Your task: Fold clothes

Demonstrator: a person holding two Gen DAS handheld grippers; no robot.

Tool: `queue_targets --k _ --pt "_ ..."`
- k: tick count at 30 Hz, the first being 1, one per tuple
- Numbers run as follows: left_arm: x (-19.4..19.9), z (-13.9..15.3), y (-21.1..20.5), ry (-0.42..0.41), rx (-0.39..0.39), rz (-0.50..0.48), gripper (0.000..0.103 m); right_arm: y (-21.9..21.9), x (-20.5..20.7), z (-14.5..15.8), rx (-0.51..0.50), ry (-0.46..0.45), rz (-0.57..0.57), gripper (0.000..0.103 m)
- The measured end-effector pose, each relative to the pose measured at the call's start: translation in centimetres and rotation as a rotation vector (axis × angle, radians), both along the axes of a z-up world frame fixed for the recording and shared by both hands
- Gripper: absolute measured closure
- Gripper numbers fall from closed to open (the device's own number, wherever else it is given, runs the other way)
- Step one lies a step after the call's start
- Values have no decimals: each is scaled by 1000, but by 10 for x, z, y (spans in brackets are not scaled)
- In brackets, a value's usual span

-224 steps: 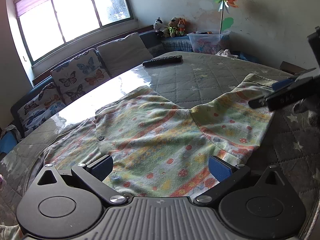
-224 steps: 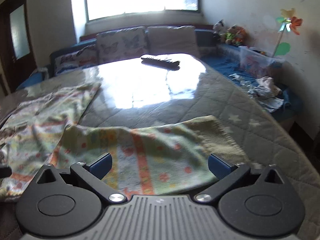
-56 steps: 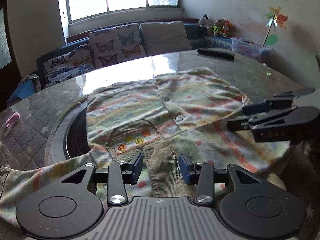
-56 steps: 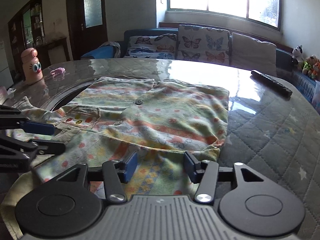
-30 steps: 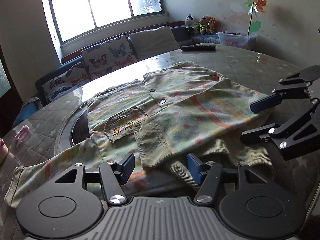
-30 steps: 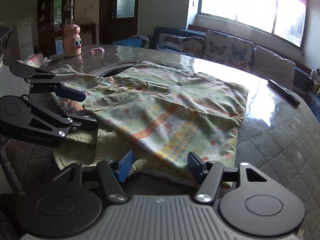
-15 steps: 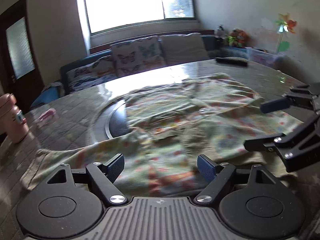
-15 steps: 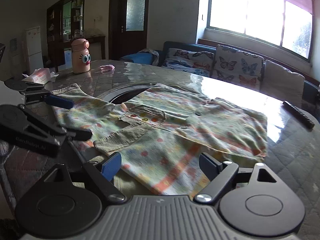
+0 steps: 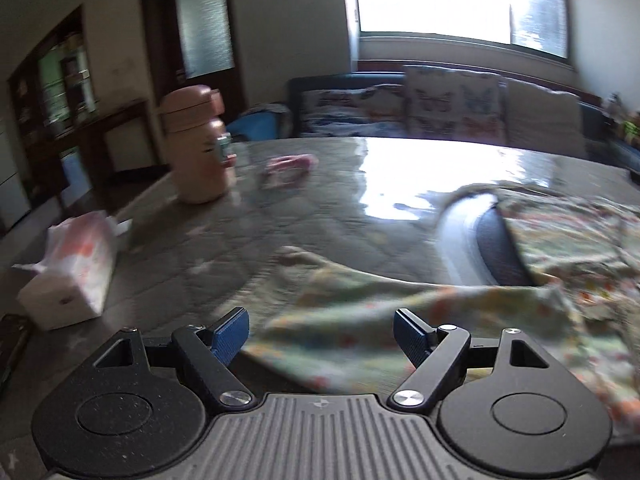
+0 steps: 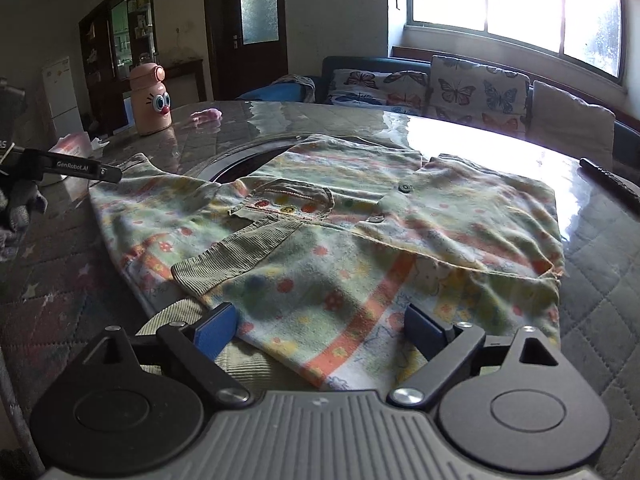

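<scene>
A small flowered shirt (image 10: 360,216) with orange stripes, a pocket and buttons lies front up on the round table, its right sleeve folded across the body. Its left sleeve (image 9: 360,312) lies spread out toward the table's left. My left gripper (image 9: 322,334) is open and empty, its jaws just above that sleeve's end. It shows as a dark finger at the left of the right wrist view (image 10: 72,168). My right gripper (image 10: 320,332) is open and empty over the shirt's near hem.
A pink cartoon bottle (image 9: 198,144) (image 10: 151,98), a tissue pack (image 9: 72,272) and a small pink object (image 9: 286,166) stand on the table's left. A remote (image 10: 610,182) lies far right. A dark round inset (image 9: 496,252) sits under the shirt. A sofa stands behind.
Both grippers opened wide and let go of the folded sleeve. My left gripper swung left to the spread-out sleeve. My right gripper stayed at the near hem.
</scene>
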State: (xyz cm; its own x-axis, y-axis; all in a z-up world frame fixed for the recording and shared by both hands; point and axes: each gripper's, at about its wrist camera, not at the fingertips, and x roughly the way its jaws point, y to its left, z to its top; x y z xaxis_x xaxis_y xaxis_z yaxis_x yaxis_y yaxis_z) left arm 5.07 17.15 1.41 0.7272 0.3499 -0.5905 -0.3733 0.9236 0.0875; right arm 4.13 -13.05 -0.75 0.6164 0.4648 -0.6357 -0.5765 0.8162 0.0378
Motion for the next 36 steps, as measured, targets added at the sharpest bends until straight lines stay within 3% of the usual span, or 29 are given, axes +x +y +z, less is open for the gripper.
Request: queue_targets --k 6,13,19,21,24,29,36 --pt "5 -4 33 10 -19 114 28 0 0 1 -1 3 0 10" --pt "6 -11 51 11 -108 146 43 1 1 1 -2 4 0 10" --pt "5 -8 48 -7 -138 105 69 1 1 1 0 4 -4 10" --pt "4 -7 47 -14 -168 97 84 0 0 1 3 2 -5 10" --pt "1 -2 43 -26 -195 94 89 -1 -1 2 7 0 -11 10" --pt "-6 18 18 -72 -231 0 89 -5 -2 5 23 2 -25 11" --pt "-8 41 -40 -99 -305 -215 89 -18 -6 13 51 -20 -55 11"
